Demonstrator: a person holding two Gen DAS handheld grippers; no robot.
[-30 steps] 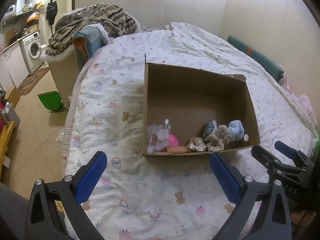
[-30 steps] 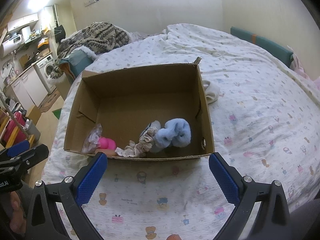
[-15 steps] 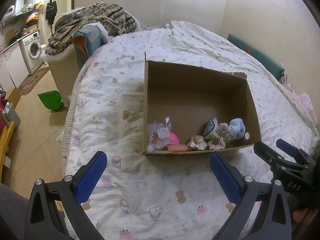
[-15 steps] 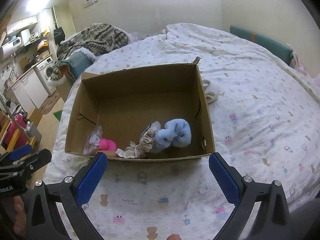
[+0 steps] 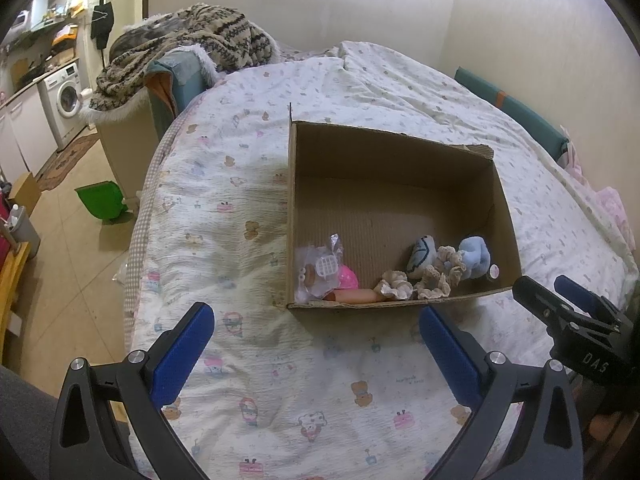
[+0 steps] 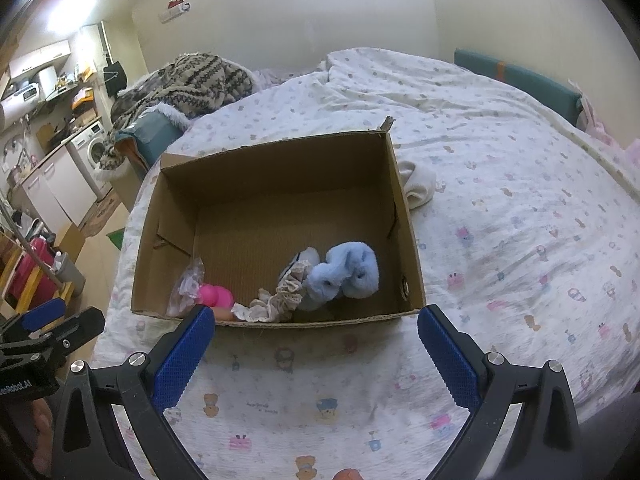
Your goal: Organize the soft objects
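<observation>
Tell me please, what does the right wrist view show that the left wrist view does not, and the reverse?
Only the right wrist view shows the white cloth lying on the bed just outside the box's right wall. Only the left wrist view shows the green bin on the floor and the white grid piece inside the clear plastic bag. Both show the cardboard box, the blue plush toy, the beige scrunchies, the pink toy, and both grippers open, left gripper and right gripper.

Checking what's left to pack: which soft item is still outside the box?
The white cloth lying on the bedsheet against the cardboard box's right wall; the blue plush and beige scrunchies are inside.
</observation>
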